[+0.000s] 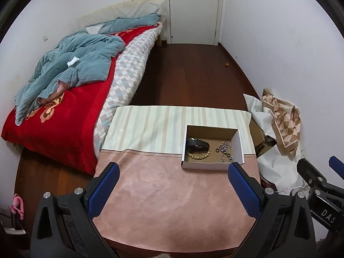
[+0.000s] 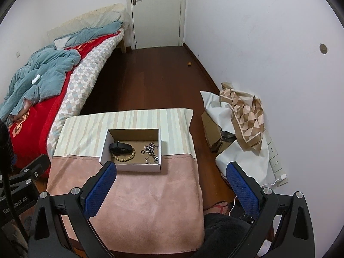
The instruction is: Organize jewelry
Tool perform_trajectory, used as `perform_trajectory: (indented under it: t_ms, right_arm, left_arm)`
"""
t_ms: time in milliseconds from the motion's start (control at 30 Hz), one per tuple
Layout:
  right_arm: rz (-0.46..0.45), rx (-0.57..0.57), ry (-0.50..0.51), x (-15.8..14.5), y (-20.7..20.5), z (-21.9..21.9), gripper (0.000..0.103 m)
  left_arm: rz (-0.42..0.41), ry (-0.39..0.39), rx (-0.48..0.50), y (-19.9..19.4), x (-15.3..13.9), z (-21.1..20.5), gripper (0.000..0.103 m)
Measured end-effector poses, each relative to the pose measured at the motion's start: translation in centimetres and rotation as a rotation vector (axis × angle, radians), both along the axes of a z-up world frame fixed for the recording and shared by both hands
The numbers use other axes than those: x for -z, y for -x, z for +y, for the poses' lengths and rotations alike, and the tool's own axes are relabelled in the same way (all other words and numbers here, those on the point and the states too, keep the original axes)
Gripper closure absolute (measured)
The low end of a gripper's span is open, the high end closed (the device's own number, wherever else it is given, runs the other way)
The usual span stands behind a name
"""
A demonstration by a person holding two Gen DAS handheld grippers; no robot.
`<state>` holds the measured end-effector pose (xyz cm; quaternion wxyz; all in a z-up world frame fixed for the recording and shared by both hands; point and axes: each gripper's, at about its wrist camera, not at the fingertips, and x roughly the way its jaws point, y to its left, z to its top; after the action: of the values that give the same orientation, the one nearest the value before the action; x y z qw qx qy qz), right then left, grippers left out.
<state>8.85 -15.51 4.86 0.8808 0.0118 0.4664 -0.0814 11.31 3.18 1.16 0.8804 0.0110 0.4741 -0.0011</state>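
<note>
Your left gripper (image 1: 173, 168) and right gripper (image 2: 172, 167) both hover with fingers spread, empty, short of the open box (image 2: 131, 167) holding watch (image 2: 120, 146), bead bracelet (image 2: 125, 158) and chain (image 2: 150, 146).

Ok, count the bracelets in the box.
2, both in the left half of the box: a black band and, touching its near side, a wooden bead bracelet. The small pieces at right are unclear.

both wrist cams up high, looking down across the table (image 1: 163, 193) toward the door (image 2: 157, 13), sharing the box (image 2: 131, 167), left cam sits further left
</note>
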Motion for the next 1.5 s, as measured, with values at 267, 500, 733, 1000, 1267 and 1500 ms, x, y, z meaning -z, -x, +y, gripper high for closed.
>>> perform_trajectory:
  t_ms: [267, 500, 733, 1000, 1267, 1500]
  right_arm:
    - [0.027, -0.002, 0.002, 0.7, -1.4, -0.2, 0.000]
    - [0.037, -0.009, 0.006, 0.6, -1.5, -0.2, 0.000]
    - [0.045, -0.011, 0.002, 0.7, -1.6, -0.2, 0.000]
    - [0.047, -0.020, 0.001, 0.7, -1.5, -0.4, 0.000]
    - [0.051, -0.026, -0.001, 0.7, -1.3, -0.3, 0.000]
    - [0.049, -0.026, 0.000, 0.8, -1.2, -0.4, 0.000]
  left_arm:
    - [0.017, 0.000, 0.021, -1.0, 0.2, -0.6, 0.000]
    - [0.023, 0.005, 0.029, -1.0, 0.2, -0.7, 0.000]
    - [0.026, 0.007, 0.026, -0.9, 0.3, -0.8, 0.000]
    - [0.031, 0.002, 0.022, -0.8, 0.7, -0.7, 0.000]
    - [0.026, -0.001, 0.021, -0.7, 0.7, -0.6, 0.000]
    - [0.011, -0.011, 0.020, -0.3, 0.5, -0.5, 0.000]
